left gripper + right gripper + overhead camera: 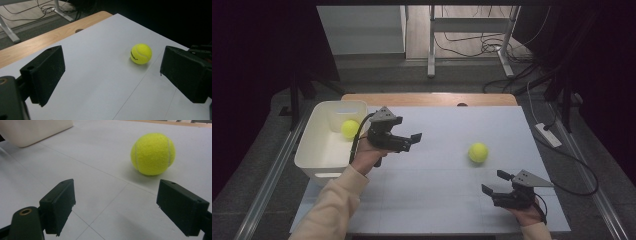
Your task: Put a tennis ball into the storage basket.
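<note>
While one fuzzy yellow-green tennis ball [350, 128] already sits in the white plastic bin [312, 142], we have a second felt-covered tennis ball [478, 152] resting free on the pale grey surface [442, 195], between our left claw [411, 141] and right claw [495, 183]. Both claws stand wide open and empty. We judge it light, springy and prone to roll, so we should pinch across its widest middle.

Two yellow-green tennis balls, one [478, 152] with white seams and black lettering and the other [350, 129] inside a white bin [319, 145], contrast with the pale grey, wood-edged worktop [447, 170] and the black, grey-plated left gripper [412, 140] and right gripper [493, 182].
</note>
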`<state>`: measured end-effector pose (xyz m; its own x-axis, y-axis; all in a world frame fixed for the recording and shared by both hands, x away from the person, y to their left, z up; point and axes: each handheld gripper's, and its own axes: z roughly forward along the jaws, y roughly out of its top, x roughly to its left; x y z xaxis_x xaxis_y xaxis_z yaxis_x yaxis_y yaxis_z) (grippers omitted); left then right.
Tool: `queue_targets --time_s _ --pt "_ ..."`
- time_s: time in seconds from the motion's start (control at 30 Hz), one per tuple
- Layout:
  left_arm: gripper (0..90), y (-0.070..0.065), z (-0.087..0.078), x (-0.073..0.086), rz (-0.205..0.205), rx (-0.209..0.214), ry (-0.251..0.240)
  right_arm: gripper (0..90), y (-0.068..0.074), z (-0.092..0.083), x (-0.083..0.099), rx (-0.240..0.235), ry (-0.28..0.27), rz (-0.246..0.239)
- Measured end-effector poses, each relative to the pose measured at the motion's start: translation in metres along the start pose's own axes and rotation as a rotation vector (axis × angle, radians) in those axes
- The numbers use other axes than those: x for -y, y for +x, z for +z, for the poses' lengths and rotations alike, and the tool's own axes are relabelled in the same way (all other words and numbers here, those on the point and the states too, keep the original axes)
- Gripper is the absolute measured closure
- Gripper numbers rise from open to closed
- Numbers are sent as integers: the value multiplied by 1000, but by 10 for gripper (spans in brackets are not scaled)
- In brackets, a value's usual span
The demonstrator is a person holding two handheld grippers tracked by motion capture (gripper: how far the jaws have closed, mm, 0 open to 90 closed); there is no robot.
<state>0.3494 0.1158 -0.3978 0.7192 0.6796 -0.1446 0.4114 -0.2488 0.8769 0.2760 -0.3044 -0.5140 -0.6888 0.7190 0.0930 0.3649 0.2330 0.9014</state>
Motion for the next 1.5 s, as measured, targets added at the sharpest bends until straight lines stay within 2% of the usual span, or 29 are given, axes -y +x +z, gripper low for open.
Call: queue_targets --time_s 0.23,0.4,0.83,1.03,1.17,1.5 --pt "63 -3 12 -1 -4 6 4 152 0 -1 0 1 -3 4" --pt "63 -6 21 -2 8 1 19 152 0 0 -1 1 -2 3" --pt "65 -14 46 -6 26 20 37 151 -1 1 -3 -4 -17 14" --pt "66 -18 55 -6 26 32 38 151 0 2 -4 -4 -17 9" --pt "66 -21 60 -6 41 29 37 151 0 2 -4 -3 -13 6" --pt "66 -25 75 -4 43 43 52 151 1 1 -4 -2 -18 5"
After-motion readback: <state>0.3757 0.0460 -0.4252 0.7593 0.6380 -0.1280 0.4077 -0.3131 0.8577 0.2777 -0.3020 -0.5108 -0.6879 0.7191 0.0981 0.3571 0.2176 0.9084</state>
